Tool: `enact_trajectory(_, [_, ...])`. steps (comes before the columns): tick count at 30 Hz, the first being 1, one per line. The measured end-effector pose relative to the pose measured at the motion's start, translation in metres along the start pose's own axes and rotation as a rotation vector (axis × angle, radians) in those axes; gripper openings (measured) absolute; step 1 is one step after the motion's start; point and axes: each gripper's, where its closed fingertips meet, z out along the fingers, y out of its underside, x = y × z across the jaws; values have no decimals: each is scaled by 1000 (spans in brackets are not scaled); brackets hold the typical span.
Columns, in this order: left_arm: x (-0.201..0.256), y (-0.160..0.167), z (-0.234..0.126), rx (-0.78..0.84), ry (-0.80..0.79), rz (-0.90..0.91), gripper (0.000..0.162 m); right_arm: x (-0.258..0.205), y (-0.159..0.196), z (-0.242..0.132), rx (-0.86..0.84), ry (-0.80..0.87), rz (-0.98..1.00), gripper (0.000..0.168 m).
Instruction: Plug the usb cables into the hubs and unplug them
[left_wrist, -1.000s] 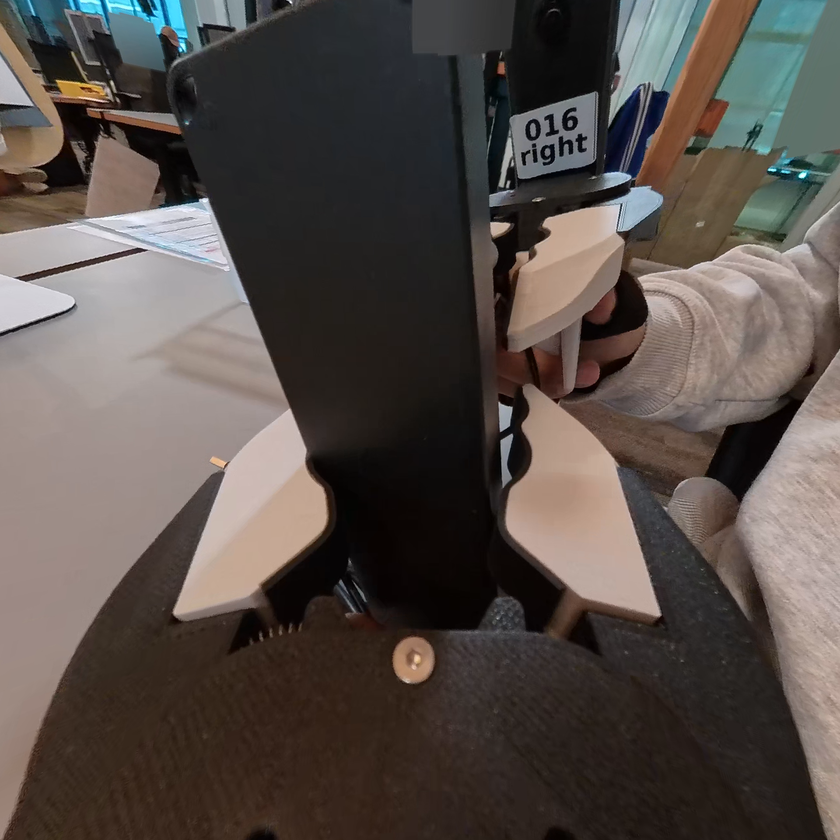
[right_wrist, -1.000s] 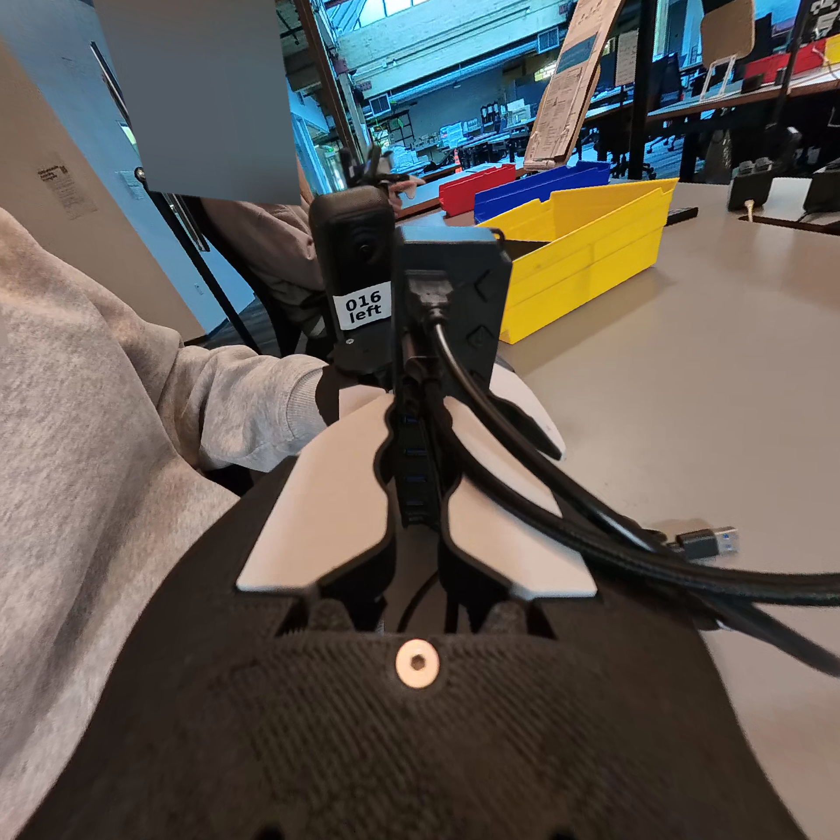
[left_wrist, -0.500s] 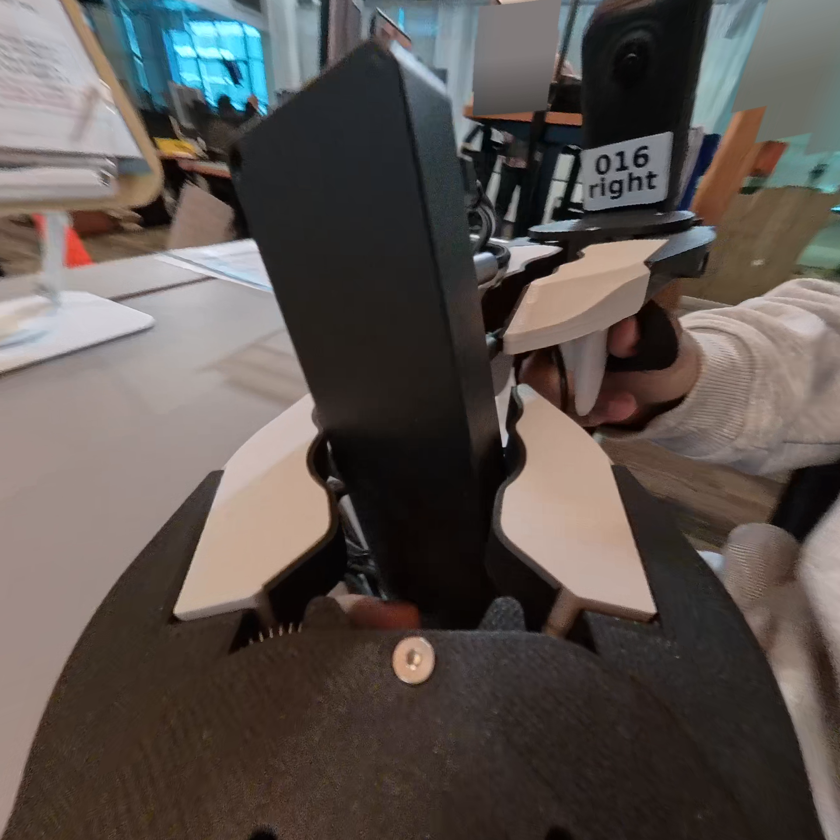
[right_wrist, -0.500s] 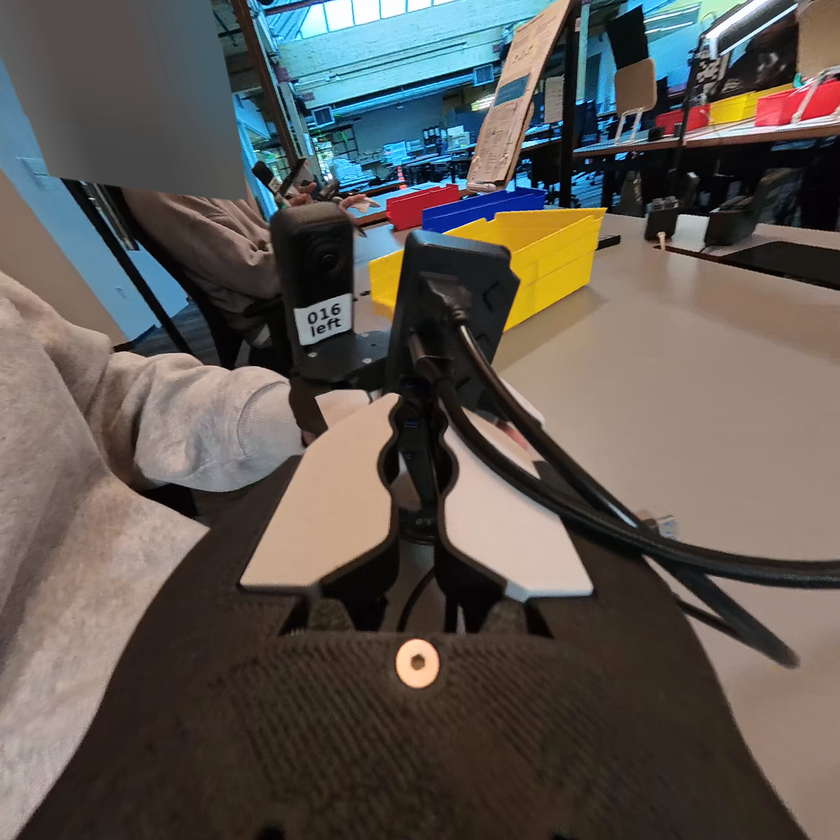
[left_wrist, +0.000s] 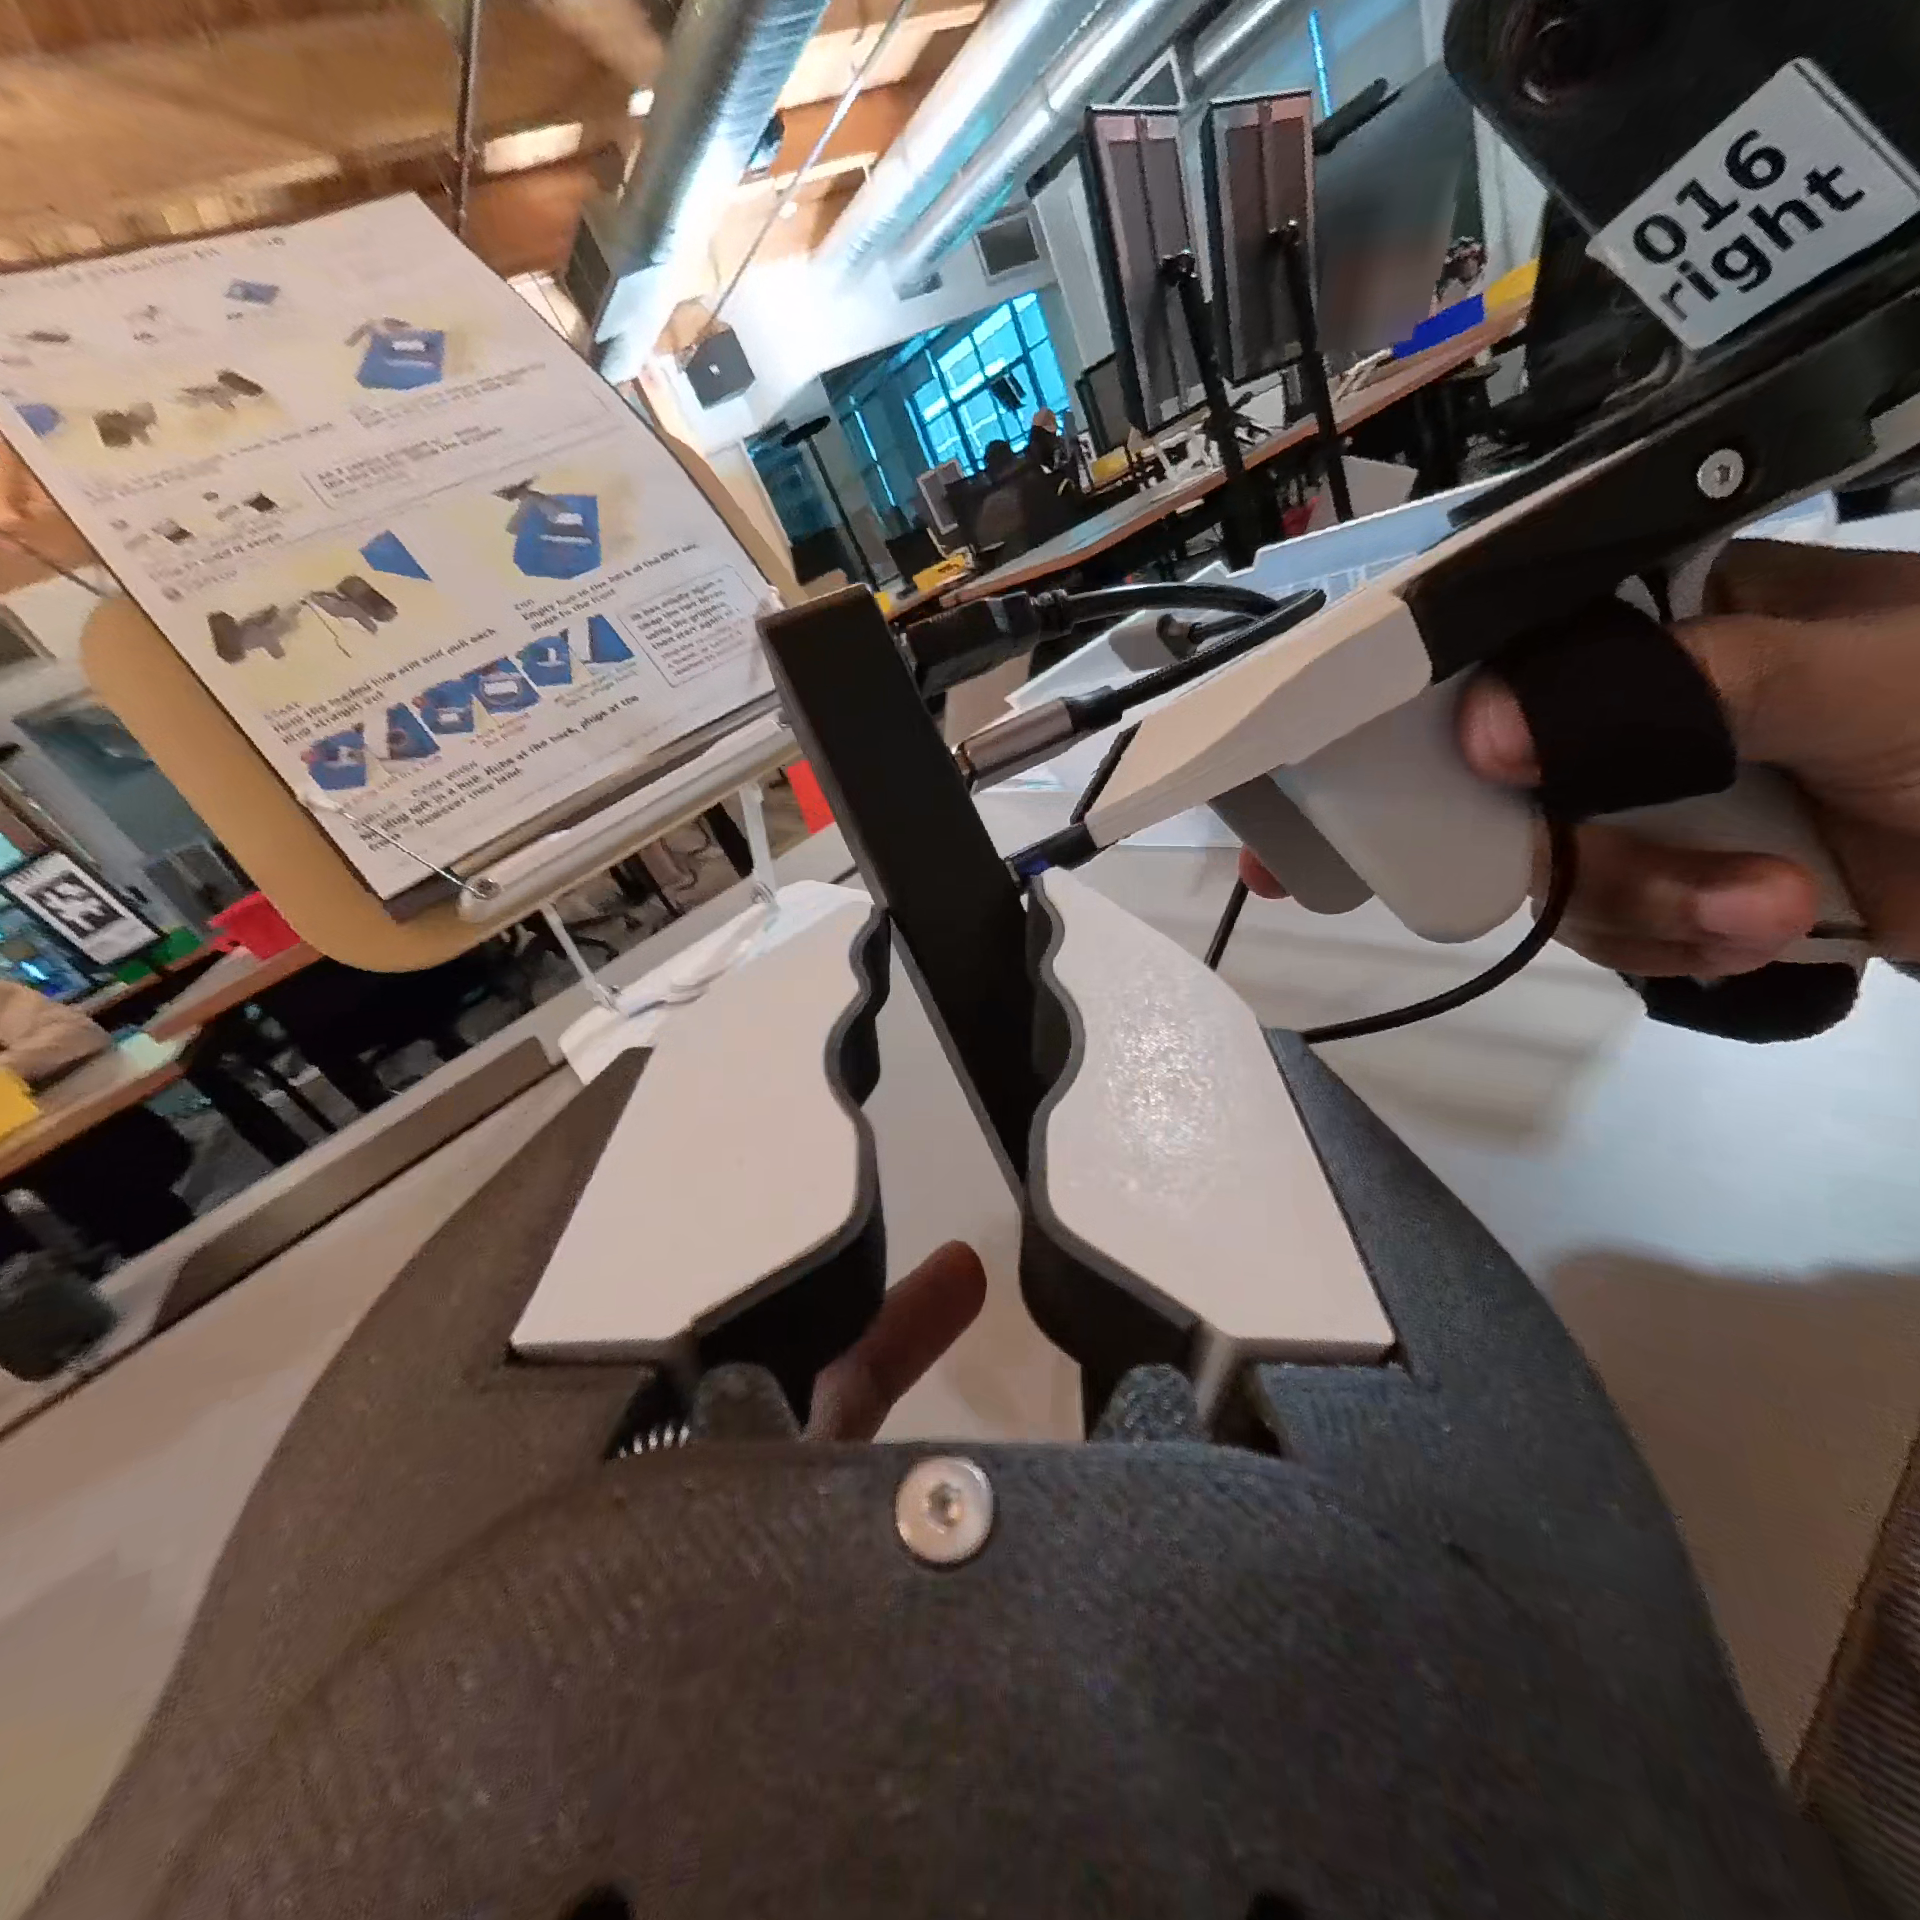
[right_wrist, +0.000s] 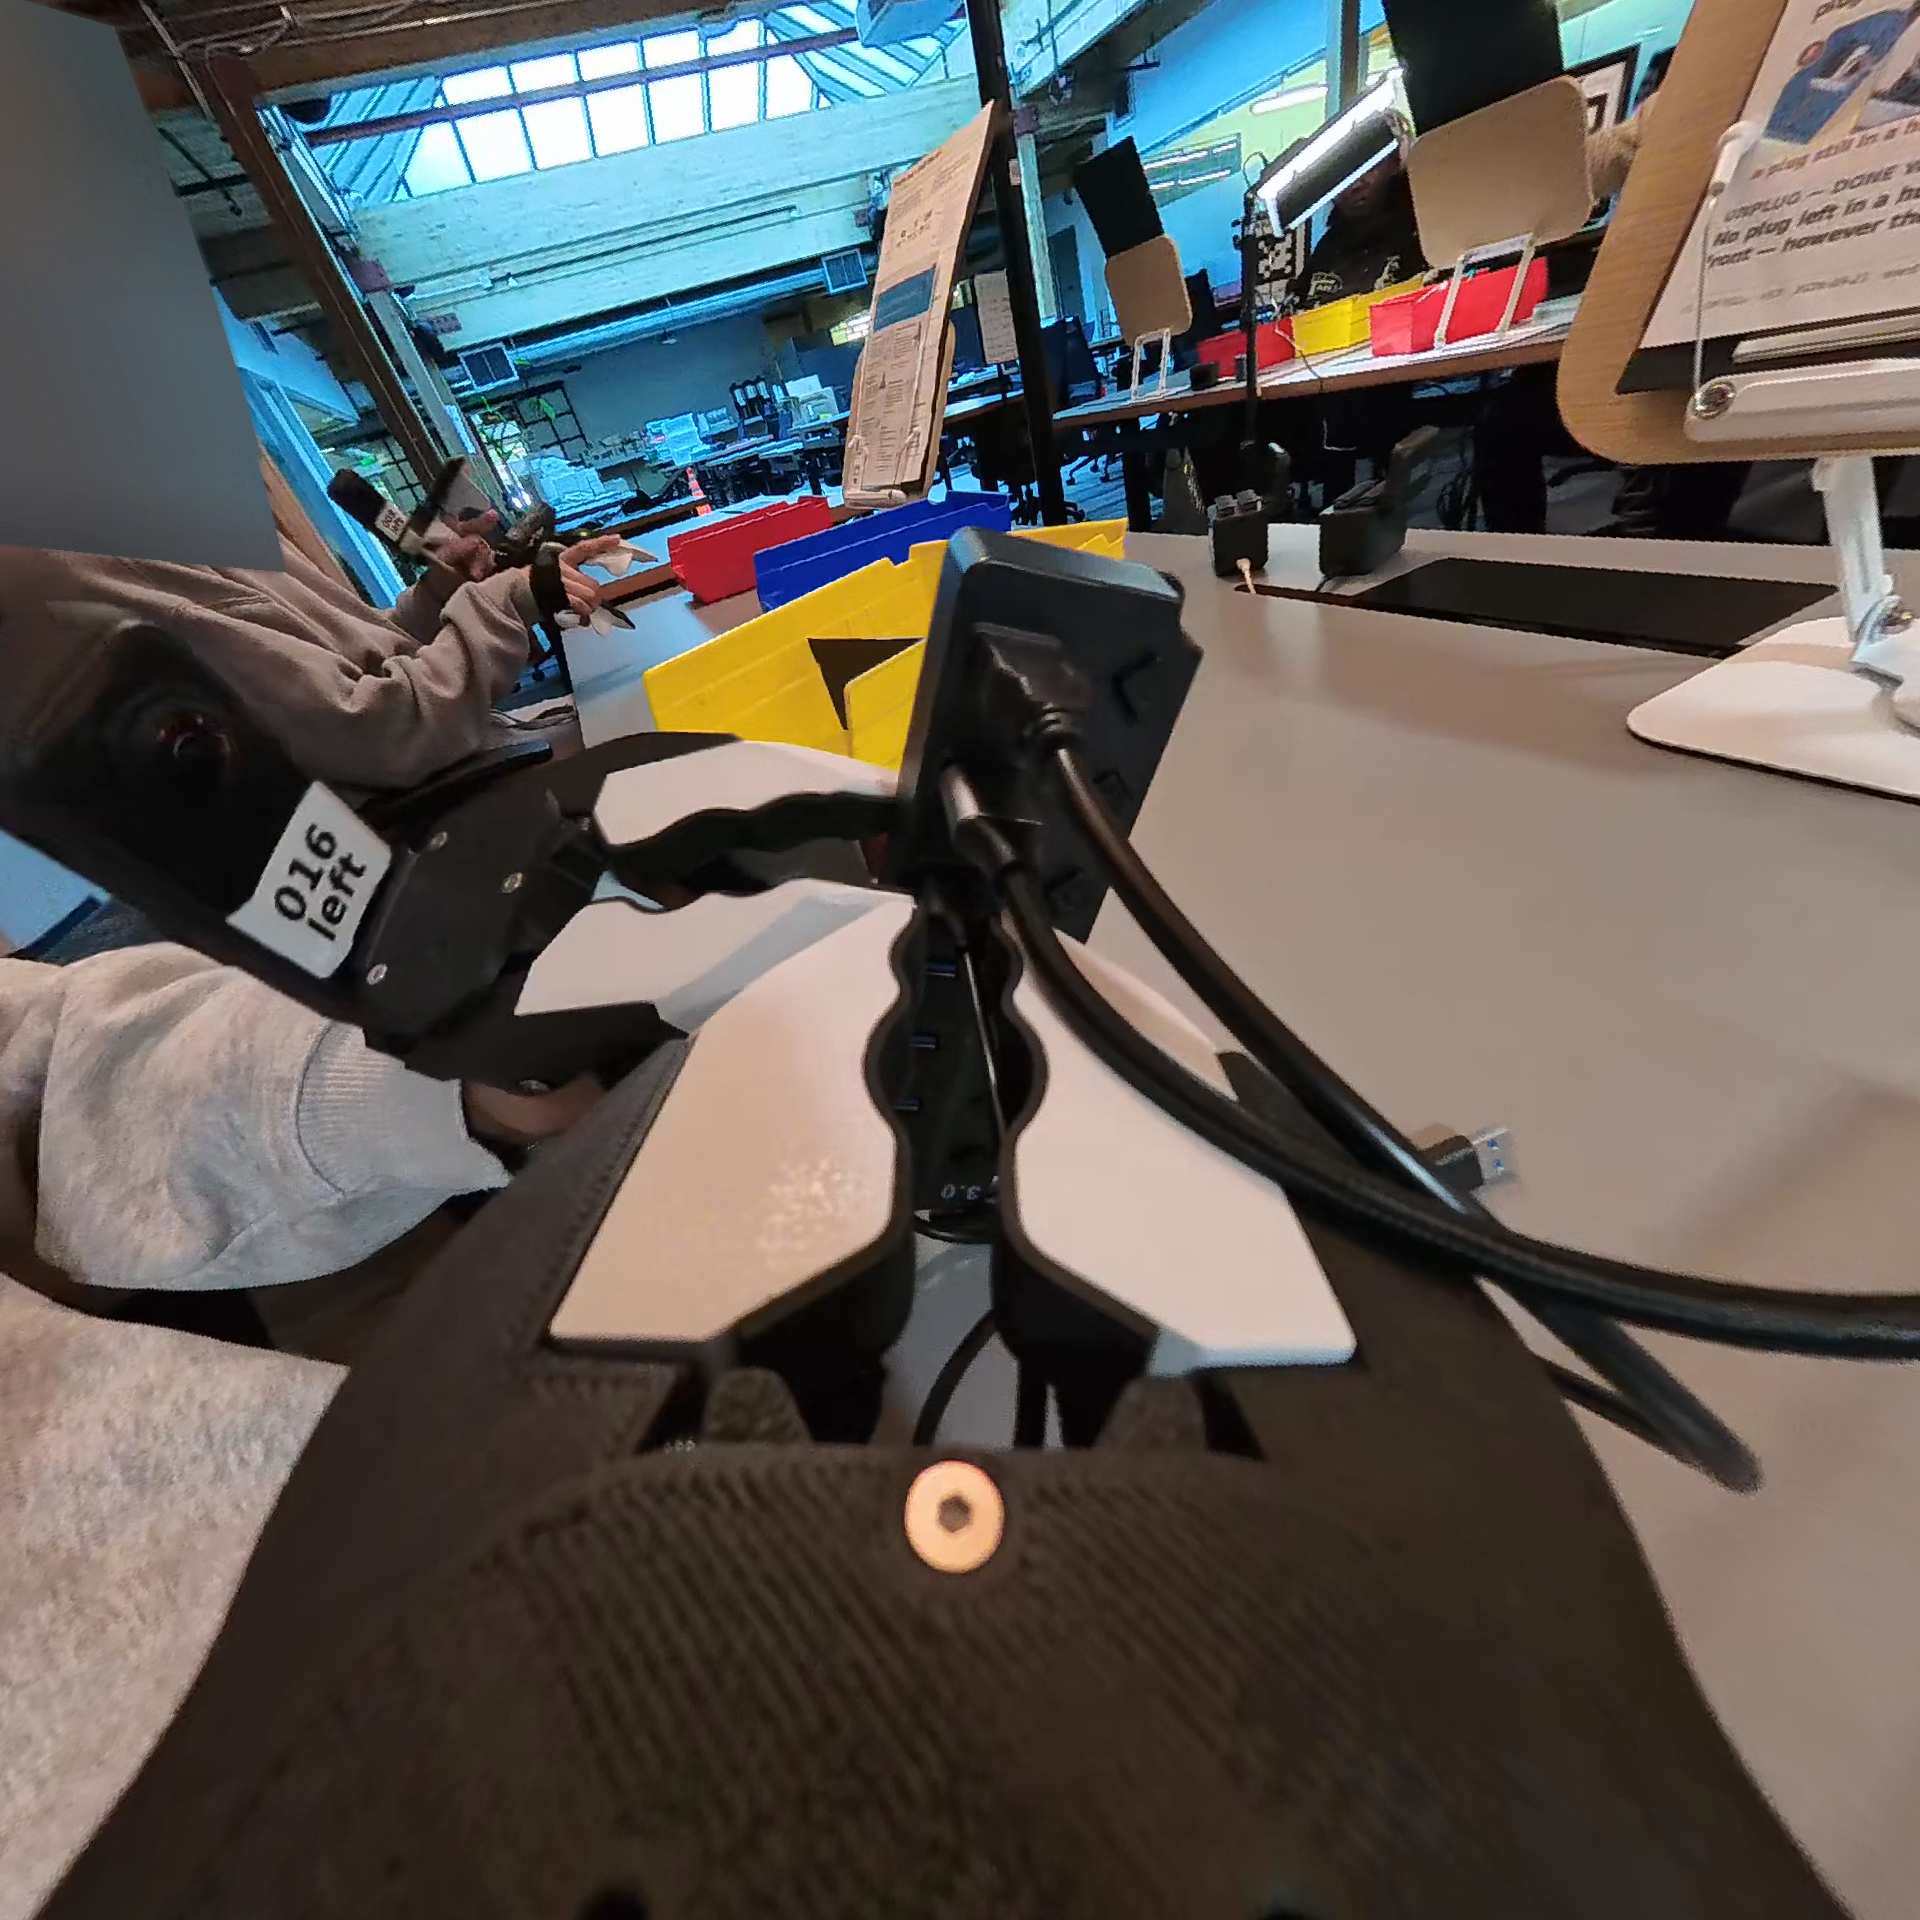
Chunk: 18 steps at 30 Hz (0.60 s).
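Observation:
My left gripper (left_wrist: 956, 925) is shut on a flat black USB hub (left_wrist: 904, 779) and holds it upright above the table, edge-on to this view. In the right wrist view the hub (right_wrist: 1049, 675) shows two thick black cables (right_wrist: 1247, 1039) plugged in near its top and blue ports lower down. My right gripper (right_wrist: 956, 935) is shut on a small USB plug with a thin black cable (left_wrist: 1403, 1018), its blue tip (left_wrist: 1044, 857) at the hub's face. A loose USB plug (right_wrist: 1470, 1158) lies on the table.
The grey table (right_wrist: 1455, 883) carries a yellow bin (right_wrist: 769, 675), a blue bin (right_wrist: 862, 540) and a red bin (right_wrist: 748, 551) behind the hub. A clipboard stand with an instruction sheet (left_wrist: 364, 540) stands ahead on a white base (right_wrist: 1787, 707). Another person (right_wrist: 468, 582) works at the far left. My left and right fingertips are right by each other.
The hub and both grippers have swung round together. The left view saw the hub's broad face and now sees its edge, with the clipboard stand behind. Both grippers have stayed shut.

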Motion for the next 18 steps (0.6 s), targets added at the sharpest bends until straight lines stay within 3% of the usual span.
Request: enact_trajectory(18, [0, 12, 3, -98, 35, -75, 30, 0, 1, 1, -6, 35, -87, 8])
